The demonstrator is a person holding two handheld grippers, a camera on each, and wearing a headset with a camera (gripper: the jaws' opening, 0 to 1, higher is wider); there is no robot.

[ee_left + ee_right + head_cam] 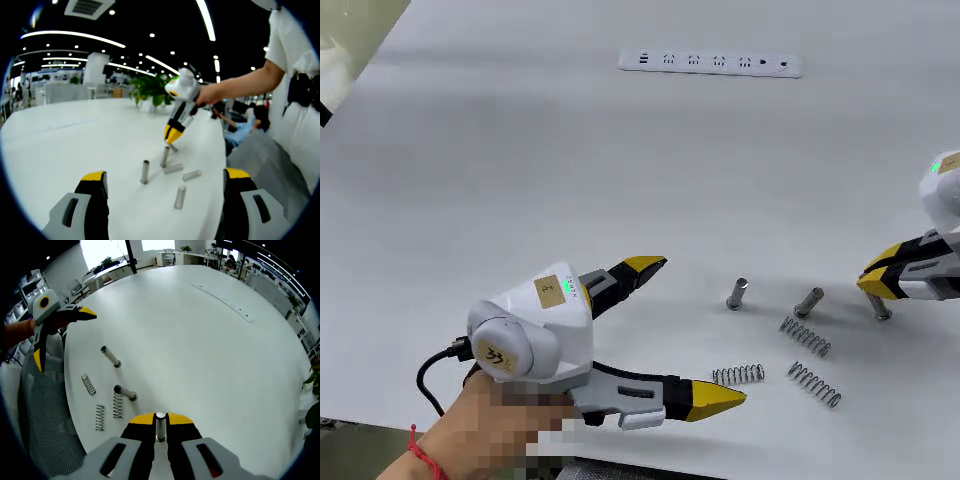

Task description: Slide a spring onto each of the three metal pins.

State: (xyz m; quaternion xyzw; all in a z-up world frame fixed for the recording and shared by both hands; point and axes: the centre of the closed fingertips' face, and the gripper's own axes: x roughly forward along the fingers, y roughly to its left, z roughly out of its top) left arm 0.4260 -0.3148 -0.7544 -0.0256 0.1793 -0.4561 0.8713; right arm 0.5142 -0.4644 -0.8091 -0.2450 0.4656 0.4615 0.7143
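Observation:
Two metal pins point(737, 293) point(808, 301) stand on the white table; they look upright in the left gripper view point(145, 171) point(164, 156). My right gripper point(876, 285) is shut on the third pin point(879, 307), whose head sits between the yellow tips point(160, 426). Three springs lie loose in front of the pins point(738, 375) point(805, 337) point(814, 384). My left gripper point(698, 332) is open and holds nothing. It hovers left of the pins and springs, with the nearest spring by its lower tip.
A white power strip point(710, 62) lies at the far side of the table. The table's front edge point(790, 470) runs just below the springs. A person's arm and body point(280, 85) stand behind the right gripper in the left gripper view.

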